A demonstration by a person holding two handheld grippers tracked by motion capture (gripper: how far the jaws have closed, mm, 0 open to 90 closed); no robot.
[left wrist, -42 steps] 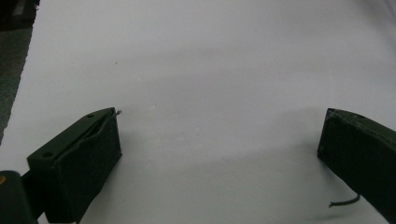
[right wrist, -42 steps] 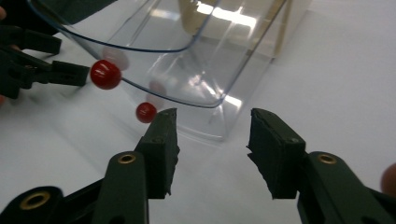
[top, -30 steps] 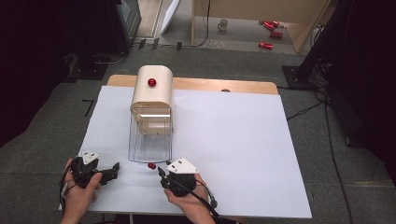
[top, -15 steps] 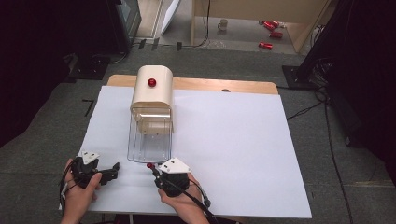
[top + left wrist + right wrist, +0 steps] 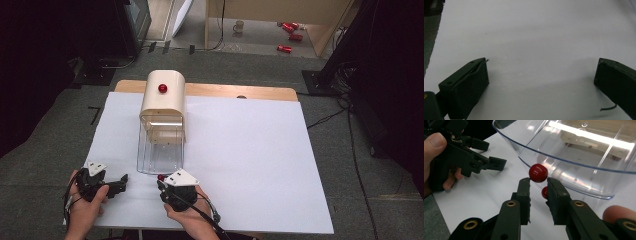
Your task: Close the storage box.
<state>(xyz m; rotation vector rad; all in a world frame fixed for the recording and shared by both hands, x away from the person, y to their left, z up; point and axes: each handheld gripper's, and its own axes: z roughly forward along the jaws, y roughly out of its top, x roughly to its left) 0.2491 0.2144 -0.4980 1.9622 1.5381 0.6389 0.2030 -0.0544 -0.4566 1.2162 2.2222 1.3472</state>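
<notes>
Holding a small red ball [image 5: 538, 172] at the tips of its jaws, the right tool [image 5: 538, 185] is clamped on it just in front of the clear bin [image 5: 584, 157] that lies on the white table [image 5: 250, 150]. The ball looks hard, round, smooth and light, so it could slip or roll away, and it is best pinched right across its middle. The left tool [image 5: 541, 75] rests off to the side with its jaws wide apart and nothing between them.
</notes>
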